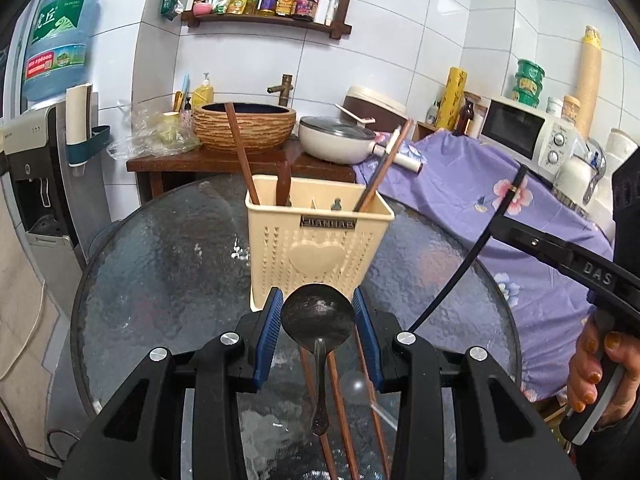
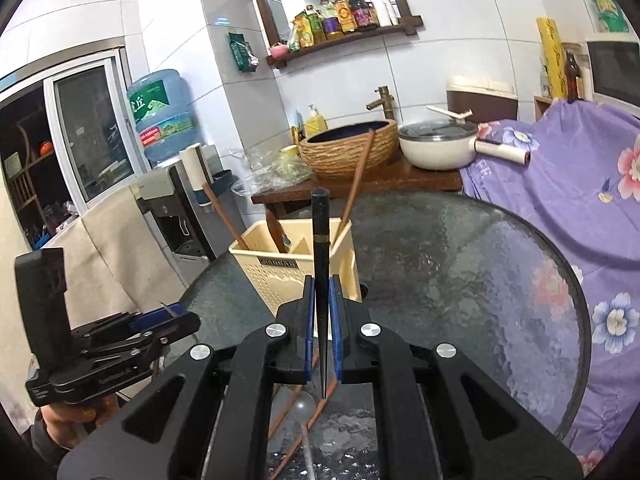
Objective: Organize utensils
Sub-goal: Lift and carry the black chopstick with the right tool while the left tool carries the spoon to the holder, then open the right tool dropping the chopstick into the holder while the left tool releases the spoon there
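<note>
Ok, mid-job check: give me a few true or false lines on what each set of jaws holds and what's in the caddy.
1. The left gripper holds a dark metal spoon by its bowl. True.
2. The right gripper has its jaws open and empty. False: they are shut on a black chopstick.
3. The cream utensil caddy already has brown chopsticks standing in it. True.
4. The caddy lies tipped over on the glass table. False: it stands upright.
5. More brown chopsticks and a clear plastic spoon lie on the table below the left gripper. True.
</note>
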`<state>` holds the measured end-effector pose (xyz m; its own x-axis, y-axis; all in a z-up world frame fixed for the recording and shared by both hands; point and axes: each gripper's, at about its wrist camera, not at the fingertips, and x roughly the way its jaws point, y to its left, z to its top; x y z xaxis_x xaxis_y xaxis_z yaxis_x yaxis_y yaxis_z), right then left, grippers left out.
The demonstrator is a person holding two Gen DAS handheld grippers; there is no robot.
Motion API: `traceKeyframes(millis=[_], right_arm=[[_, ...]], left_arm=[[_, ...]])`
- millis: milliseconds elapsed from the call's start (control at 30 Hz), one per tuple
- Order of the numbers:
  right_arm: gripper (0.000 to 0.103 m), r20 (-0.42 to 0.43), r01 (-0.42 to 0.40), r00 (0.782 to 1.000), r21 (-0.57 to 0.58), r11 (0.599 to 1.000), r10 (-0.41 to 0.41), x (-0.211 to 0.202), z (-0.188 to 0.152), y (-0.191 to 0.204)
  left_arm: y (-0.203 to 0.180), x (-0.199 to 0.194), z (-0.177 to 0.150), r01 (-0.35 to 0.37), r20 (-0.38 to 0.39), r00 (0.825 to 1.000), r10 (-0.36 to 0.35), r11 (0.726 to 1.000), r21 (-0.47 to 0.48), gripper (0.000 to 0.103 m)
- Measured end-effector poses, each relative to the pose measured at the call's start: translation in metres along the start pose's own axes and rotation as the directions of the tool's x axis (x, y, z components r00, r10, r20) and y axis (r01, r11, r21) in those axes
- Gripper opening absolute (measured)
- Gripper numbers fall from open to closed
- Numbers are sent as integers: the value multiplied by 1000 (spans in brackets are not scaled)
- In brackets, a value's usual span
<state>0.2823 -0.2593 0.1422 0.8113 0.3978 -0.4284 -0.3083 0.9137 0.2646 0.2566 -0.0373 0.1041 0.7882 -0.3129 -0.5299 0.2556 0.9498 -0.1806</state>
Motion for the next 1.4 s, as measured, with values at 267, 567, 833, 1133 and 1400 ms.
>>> traceKeyframes(millis=[267,567,833,1133,1400], right_arm=[[8,19,-30,999,-21,999,31,-7,43,15],[8,114,-35,993,-40,999,39,-9,112,37],[8,205,19,979,-61,998,-6,7,139,49],[8,191,61,980,-33,998,-53,47,115,41],[8,149,89,985,-46,995,-82,73,82,32]], left_arm=[[6,-10,49,11,97,995,-6,999,-49,36],[8,-18,131,-21,236,971,40,996,-82,36],[11,1,151,-93,291,949,122,989,-112,36],[20,34,126,-119,280,948,154,983,-137,36],[24,52,100,-114,234,961,145,984,-139,36]])
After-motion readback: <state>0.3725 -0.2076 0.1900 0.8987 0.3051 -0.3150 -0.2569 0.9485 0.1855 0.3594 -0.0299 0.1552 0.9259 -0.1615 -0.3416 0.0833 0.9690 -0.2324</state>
